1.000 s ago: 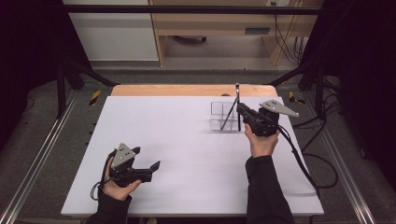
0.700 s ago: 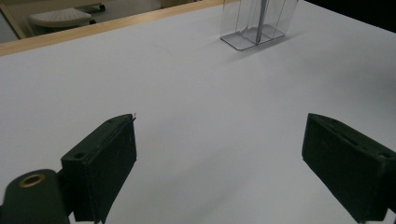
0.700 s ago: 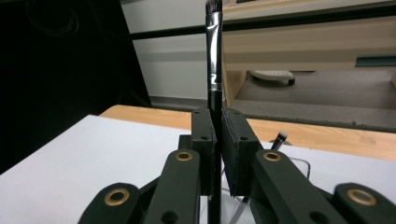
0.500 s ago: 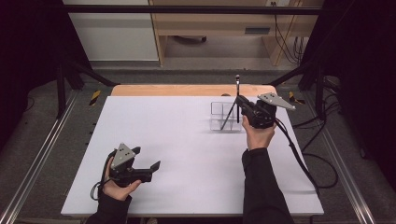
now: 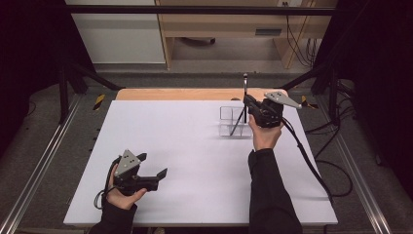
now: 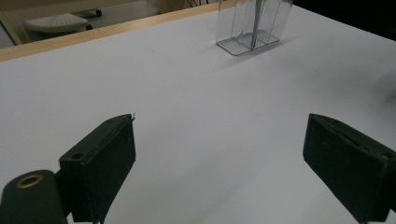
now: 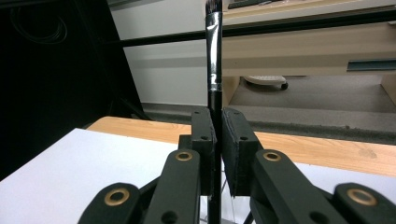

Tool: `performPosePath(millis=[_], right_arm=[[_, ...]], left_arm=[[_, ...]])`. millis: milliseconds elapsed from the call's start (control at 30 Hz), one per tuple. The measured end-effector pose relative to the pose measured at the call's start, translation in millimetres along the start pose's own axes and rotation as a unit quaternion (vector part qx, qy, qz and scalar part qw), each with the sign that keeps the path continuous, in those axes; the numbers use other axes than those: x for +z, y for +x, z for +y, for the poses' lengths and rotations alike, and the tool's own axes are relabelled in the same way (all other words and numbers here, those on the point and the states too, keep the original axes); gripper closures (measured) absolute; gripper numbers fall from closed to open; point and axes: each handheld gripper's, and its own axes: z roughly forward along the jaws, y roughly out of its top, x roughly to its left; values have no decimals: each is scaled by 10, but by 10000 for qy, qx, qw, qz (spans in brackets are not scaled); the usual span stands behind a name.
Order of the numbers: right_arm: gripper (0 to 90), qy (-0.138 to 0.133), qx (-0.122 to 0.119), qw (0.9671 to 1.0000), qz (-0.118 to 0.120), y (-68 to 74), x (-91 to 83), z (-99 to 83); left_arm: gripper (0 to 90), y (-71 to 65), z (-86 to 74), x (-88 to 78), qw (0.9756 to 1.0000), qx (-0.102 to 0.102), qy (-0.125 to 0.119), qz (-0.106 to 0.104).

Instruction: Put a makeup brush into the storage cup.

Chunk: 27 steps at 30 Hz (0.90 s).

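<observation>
Hidden: my right fingers (image 7: pixel 215 140) cover the brush's (image 7: pixel 214 51) lower handle.
Brush: black, slim, upright, pinched.
Left fingers (image 6: pixel 233 158): spread, empty.

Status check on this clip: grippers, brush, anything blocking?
Right gripper shut on the makeup brush, upright over the clear organizer. Left gripper open, idle on the white table. Nothing in the way.

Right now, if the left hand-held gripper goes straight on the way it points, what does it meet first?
Bare white table first; the left hand-held gripper stands open. Farther along, likely the clear organizer holding a dark stick, though depth is unclear.
</observation>
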Motion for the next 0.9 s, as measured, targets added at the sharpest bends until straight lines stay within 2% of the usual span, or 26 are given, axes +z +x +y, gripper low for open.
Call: performPosePath(millis=[733,900], right_arm=[[844,-61,80,9998,-164,-86,235,22],[844,10,45,9997,-233,-118,317,-1]], left_arm=[[81,10,12,-22,10000,3,-32,-22],[81,16,8,-19,10000,-10,-28,-25]])
